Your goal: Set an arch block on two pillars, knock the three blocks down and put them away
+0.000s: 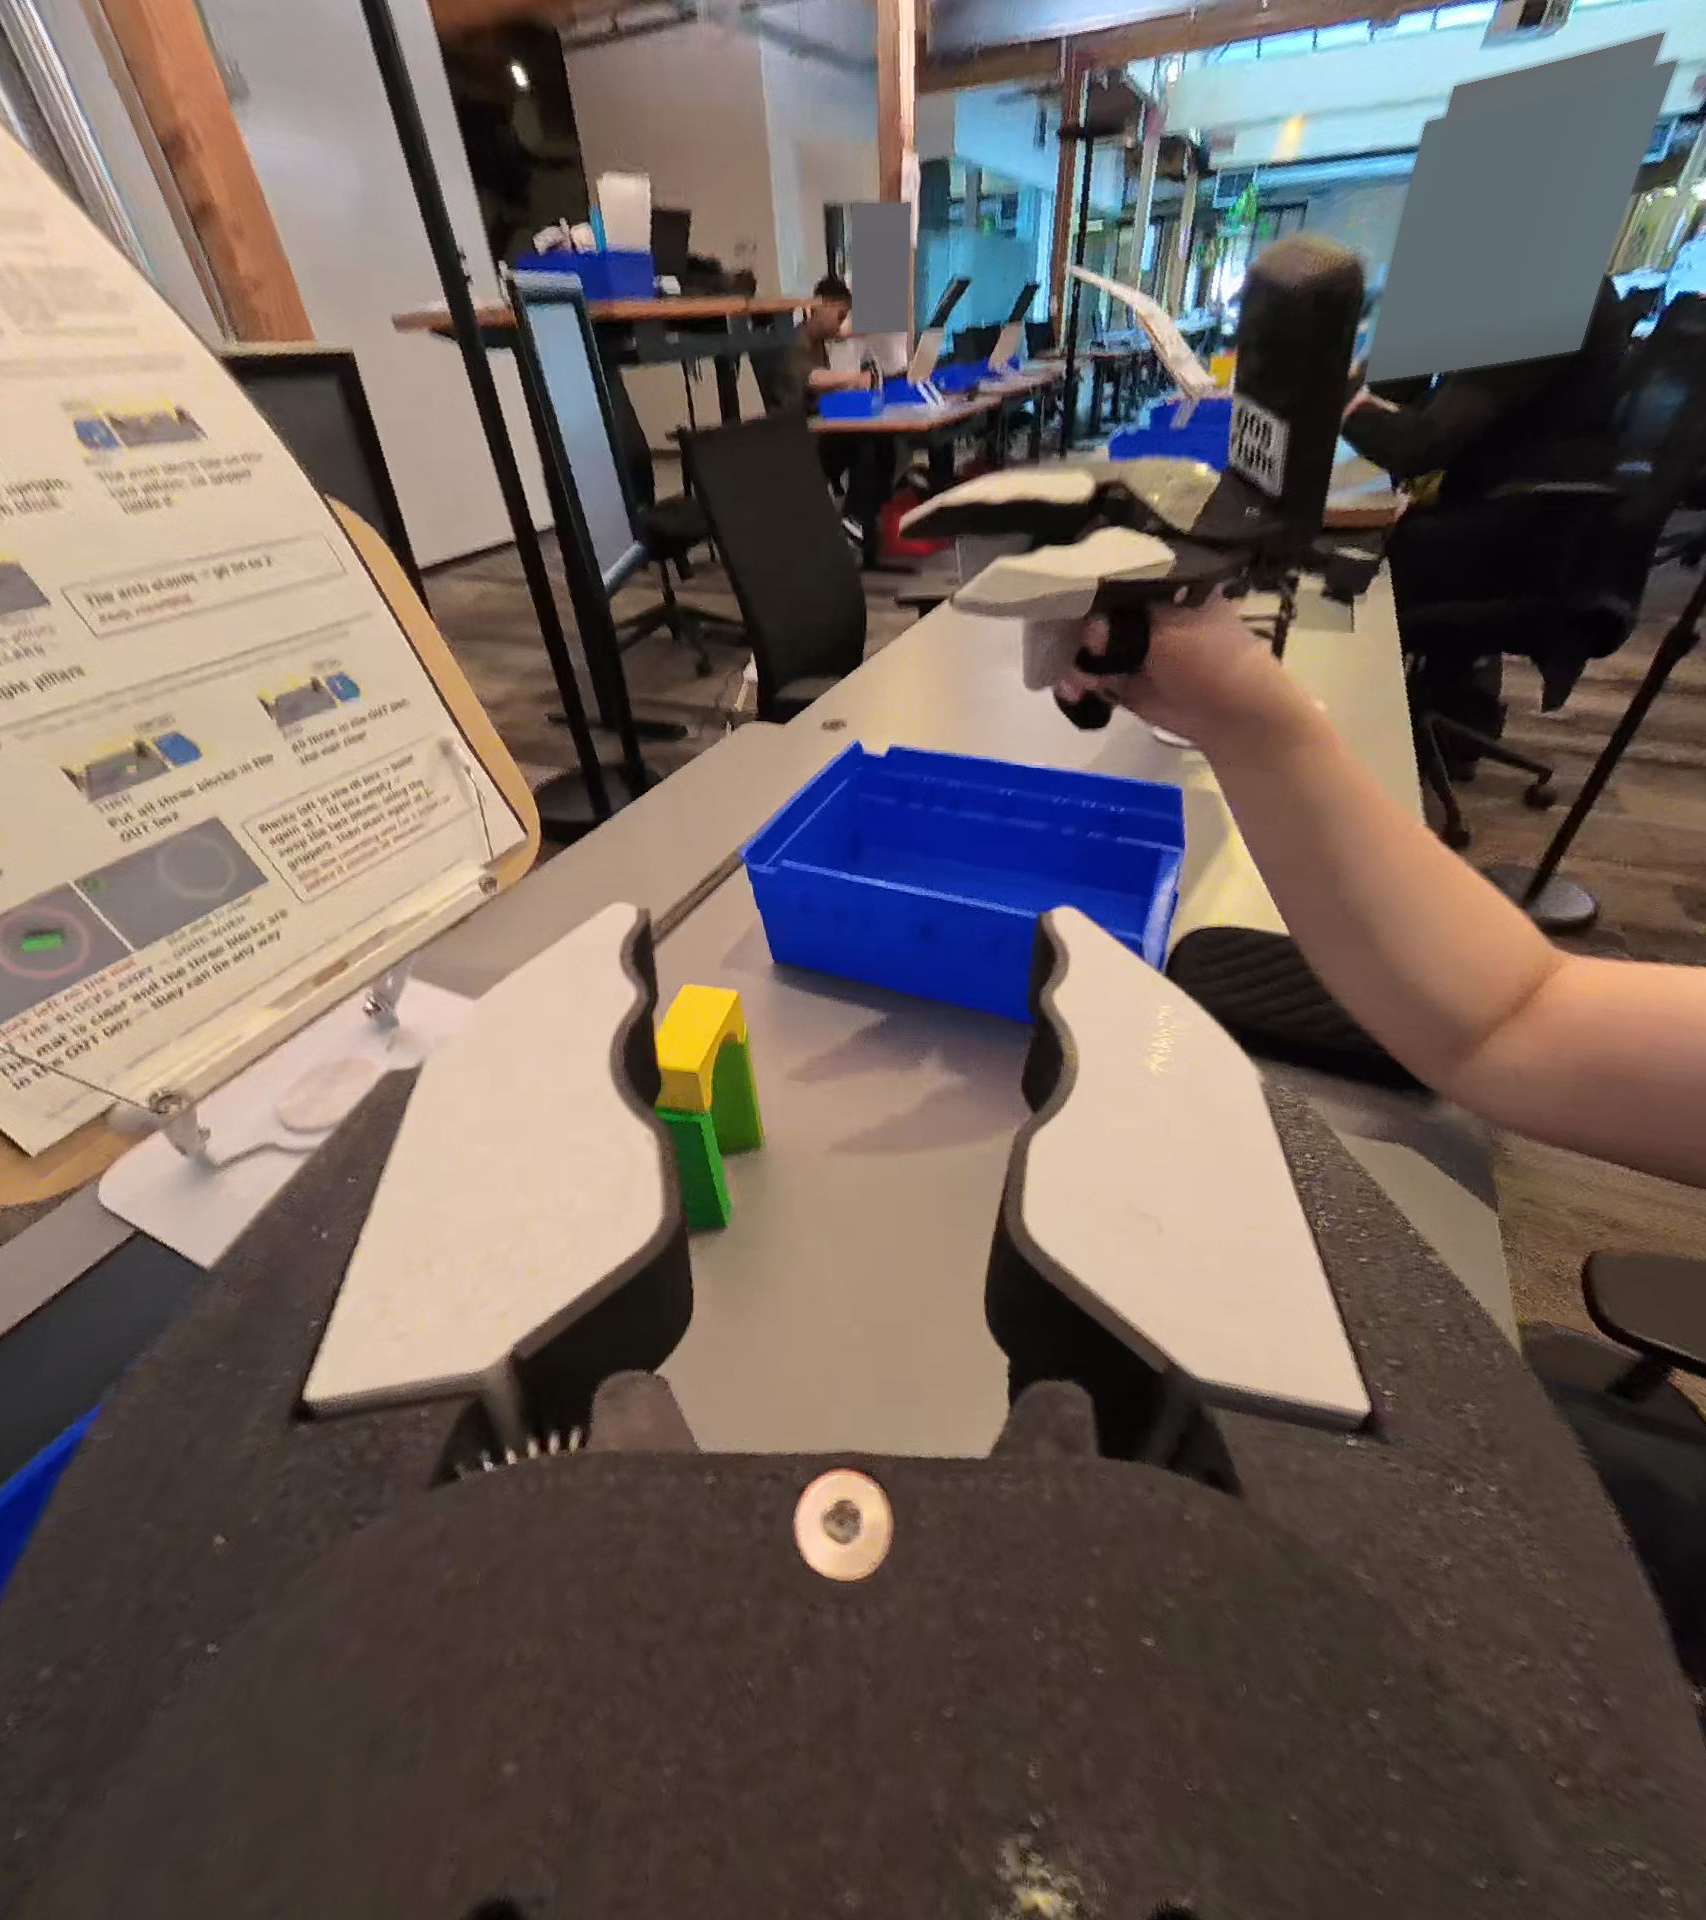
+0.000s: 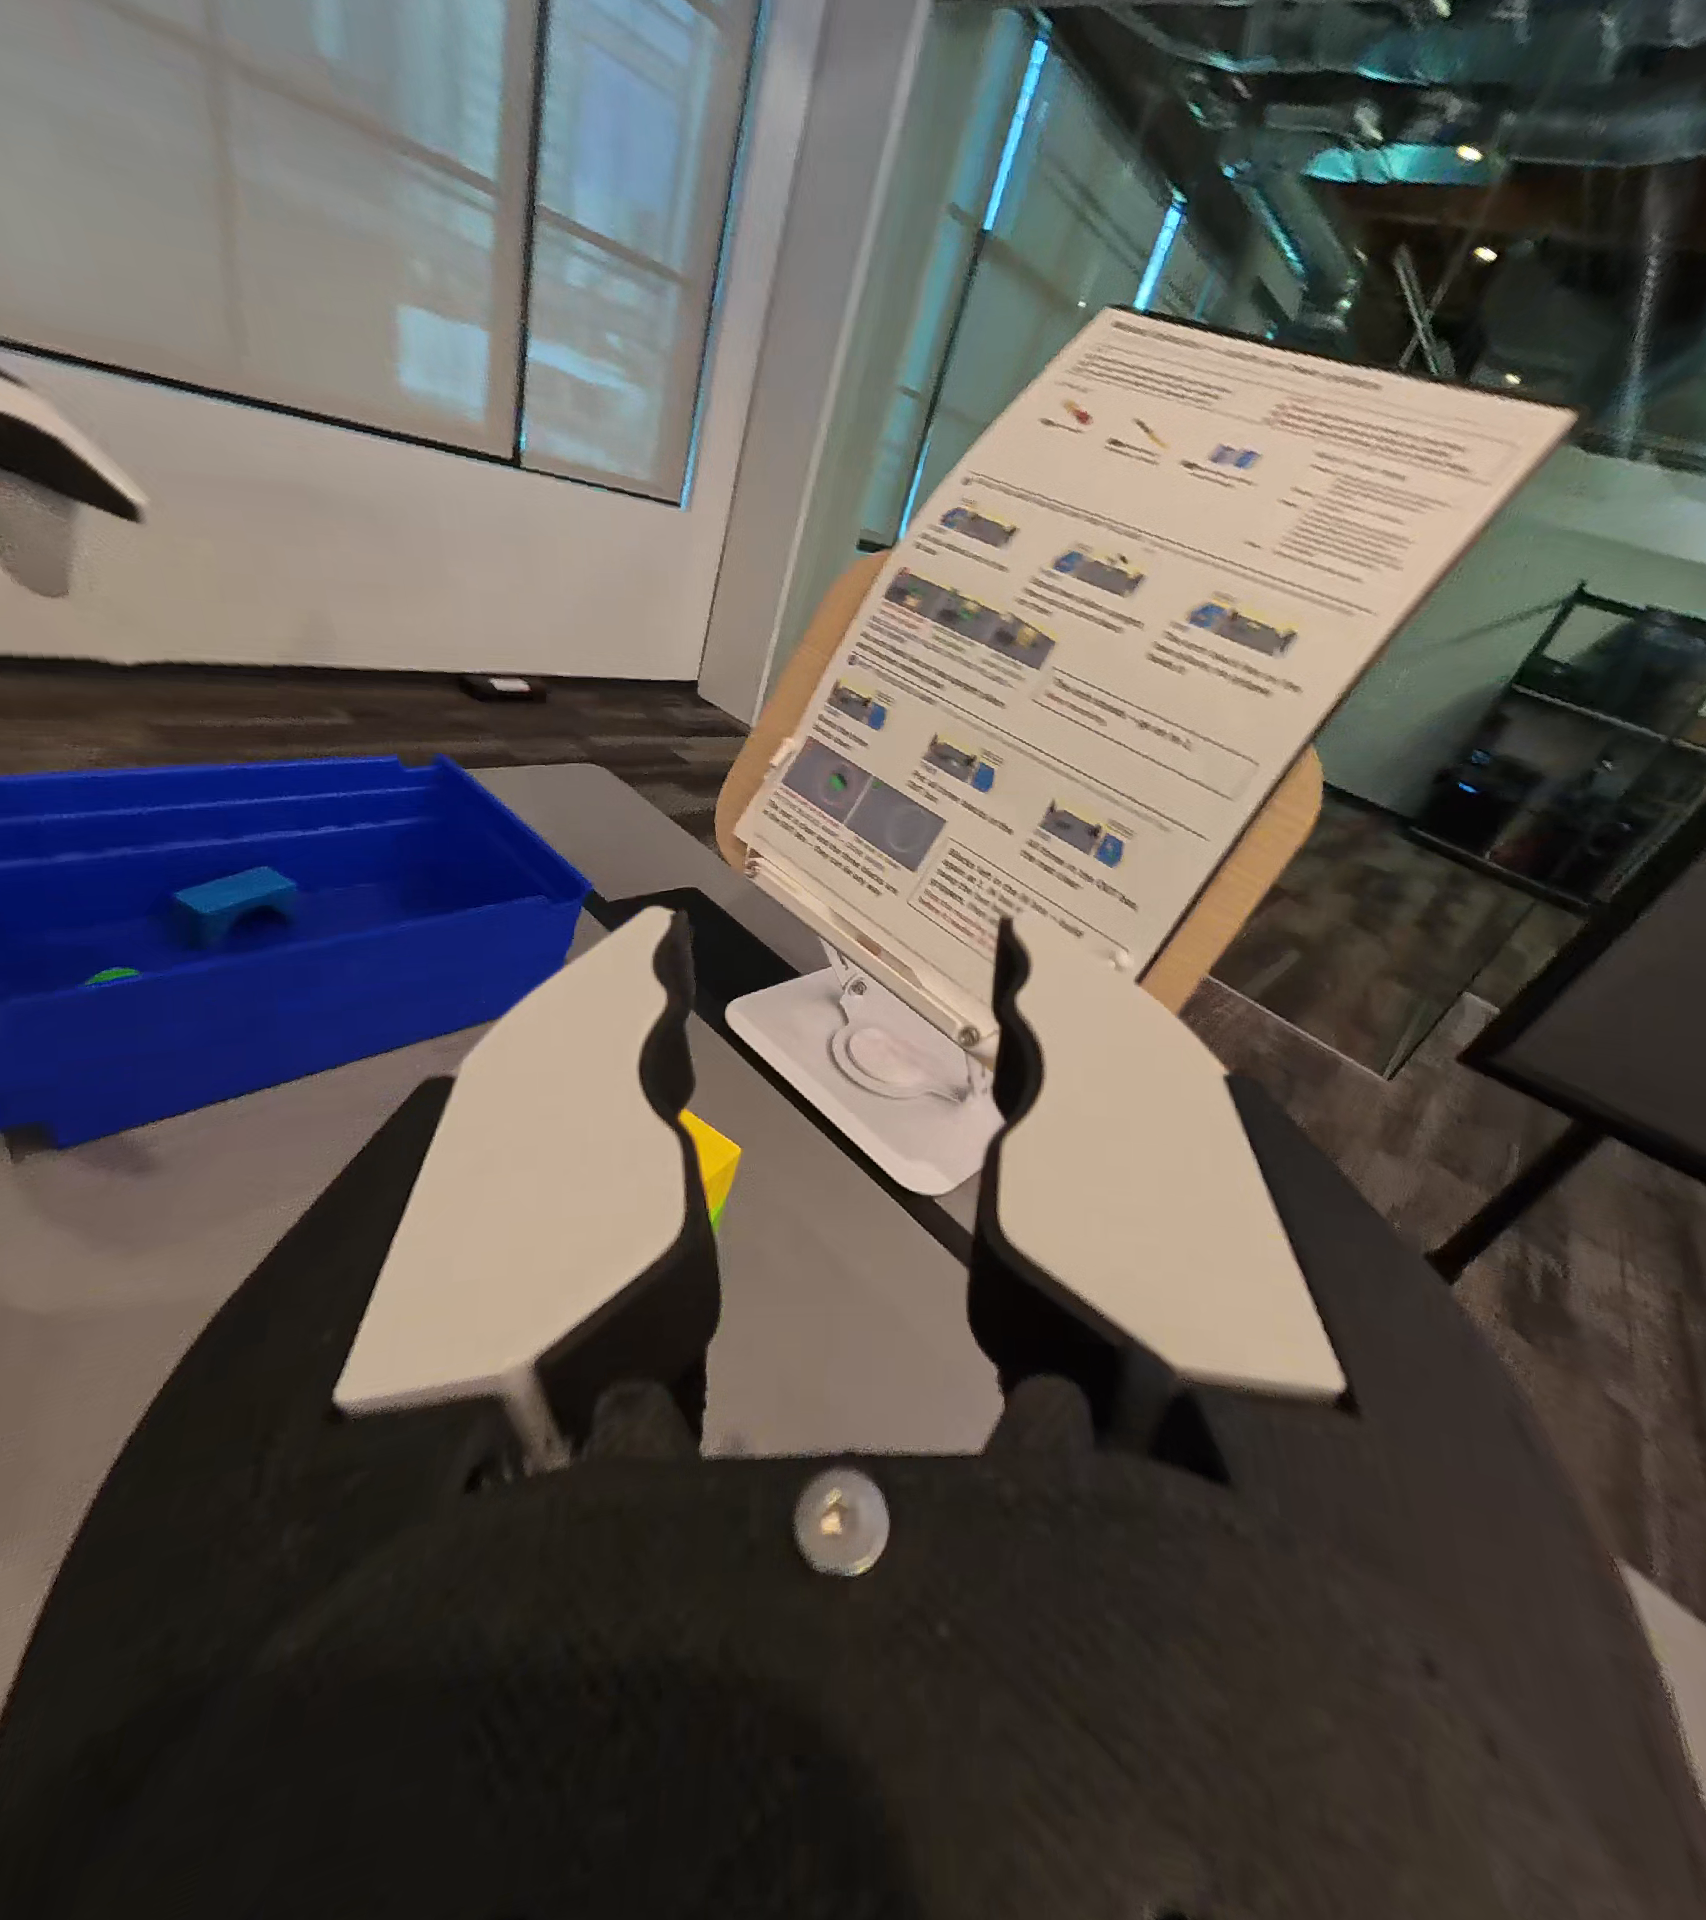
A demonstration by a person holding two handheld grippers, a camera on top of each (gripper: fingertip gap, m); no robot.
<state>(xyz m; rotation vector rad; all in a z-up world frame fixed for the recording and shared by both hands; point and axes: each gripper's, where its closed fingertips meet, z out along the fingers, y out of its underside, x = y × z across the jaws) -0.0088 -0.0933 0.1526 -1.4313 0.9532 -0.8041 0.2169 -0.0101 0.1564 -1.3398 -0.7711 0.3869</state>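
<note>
While both grippers hung empty with fingers spread, the yellow plastic arch block (image 1: 695,1042) sat across two upright green plastic pillars (image 1: 714,1132) on the grey tabletop (image 1: 859,1247).

Seen from the left wrist, the left gripper (image 1: 833,997) had its grey-faced fingers (image 1: 527,1153) wide apart, holding nothing; the arch stood just beside the inner edge of one finger, whether touching it I could not tell. Beyond the arch lay a blue plastic bin (image 1: 963,883), and above that bin the right gripper (image 1: 942,556) was held in a hand (image 1: 1192,675), clear of the table. From the right wrist, the right gripper (image 2: 838,1008) was likewise spread and empty, with only a yellow corner of the arch (image 2: 714,1153) showing beside a finger. Another blue bin (image 2: 236,997), well apart from the arch, held a blue arch-shaped block (image 2: 234,902).
</note>
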